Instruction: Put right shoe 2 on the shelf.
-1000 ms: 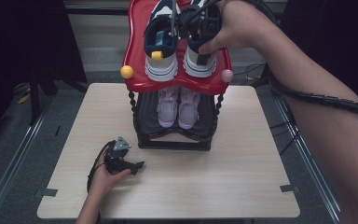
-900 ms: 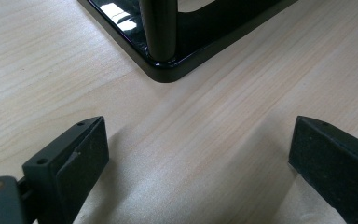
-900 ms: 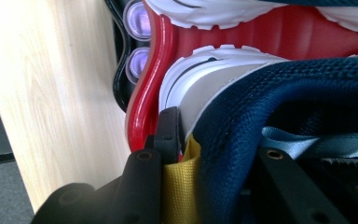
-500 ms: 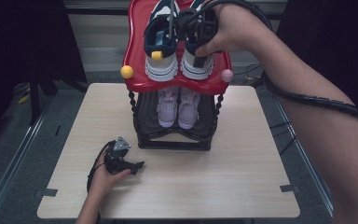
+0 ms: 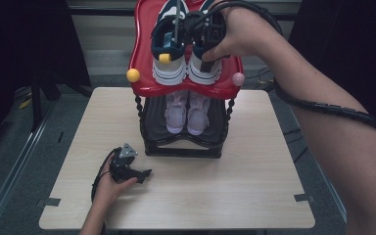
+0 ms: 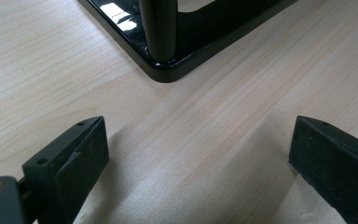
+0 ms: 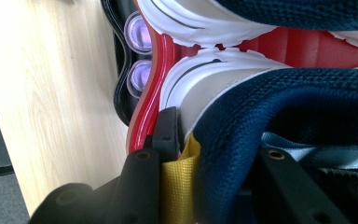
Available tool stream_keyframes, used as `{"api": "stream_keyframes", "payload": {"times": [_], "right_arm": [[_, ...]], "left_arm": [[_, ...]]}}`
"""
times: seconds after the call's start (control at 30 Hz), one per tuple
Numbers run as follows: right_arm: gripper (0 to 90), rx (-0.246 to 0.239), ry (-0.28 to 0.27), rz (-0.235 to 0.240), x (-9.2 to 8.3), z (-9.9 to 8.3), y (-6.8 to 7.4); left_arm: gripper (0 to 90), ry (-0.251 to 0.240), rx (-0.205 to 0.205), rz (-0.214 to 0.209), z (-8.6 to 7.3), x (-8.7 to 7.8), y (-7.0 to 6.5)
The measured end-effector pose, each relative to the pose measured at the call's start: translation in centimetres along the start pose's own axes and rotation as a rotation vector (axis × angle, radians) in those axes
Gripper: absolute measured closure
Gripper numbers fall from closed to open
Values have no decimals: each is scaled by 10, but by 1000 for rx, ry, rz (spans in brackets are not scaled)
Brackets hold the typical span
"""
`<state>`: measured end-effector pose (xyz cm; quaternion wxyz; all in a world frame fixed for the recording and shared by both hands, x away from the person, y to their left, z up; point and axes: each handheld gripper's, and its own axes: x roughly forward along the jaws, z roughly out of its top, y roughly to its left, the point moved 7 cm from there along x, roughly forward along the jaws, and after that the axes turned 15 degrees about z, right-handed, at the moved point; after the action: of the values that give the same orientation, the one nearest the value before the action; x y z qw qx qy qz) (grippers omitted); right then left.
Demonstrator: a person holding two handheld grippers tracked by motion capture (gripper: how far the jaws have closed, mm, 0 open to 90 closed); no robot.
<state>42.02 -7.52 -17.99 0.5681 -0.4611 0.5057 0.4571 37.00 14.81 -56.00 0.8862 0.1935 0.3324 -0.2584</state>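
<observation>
Wooden table [image 5: 254, 196] carries a shoe rack [image 5: 183, 142]; right gripper [image 5: 203, 29] clamps a navy sneaker's [image 5: 169, 58] heel on its red top shelf [image 5: 142, 83], left gripper [image 5: 127, 169] rests open near the front edge.

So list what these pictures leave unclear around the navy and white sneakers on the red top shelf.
- High view: the right gripper is covered by the person's hand, so how its jaws stand is hidden.
- High view: the toes of the navy and white sneakers and the back of the red plastic top shelf are cut off by the top edge.
- Right gripper view: the far jaw is buried in the navy knit collar.
- High view: the pale pink sneakers are half shaded under that shelf.
</observation>
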Motion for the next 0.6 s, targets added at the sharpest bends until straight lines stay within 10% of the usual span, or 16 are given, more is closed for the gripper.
{"api": "stream_keyframes", "payload": {"times": [0.6], "right_arm": [[321, 134, -107, 30, -17, -11, 1]], "left_arm": [[42, 0, 0, 1, 0, 0, 0]]}}
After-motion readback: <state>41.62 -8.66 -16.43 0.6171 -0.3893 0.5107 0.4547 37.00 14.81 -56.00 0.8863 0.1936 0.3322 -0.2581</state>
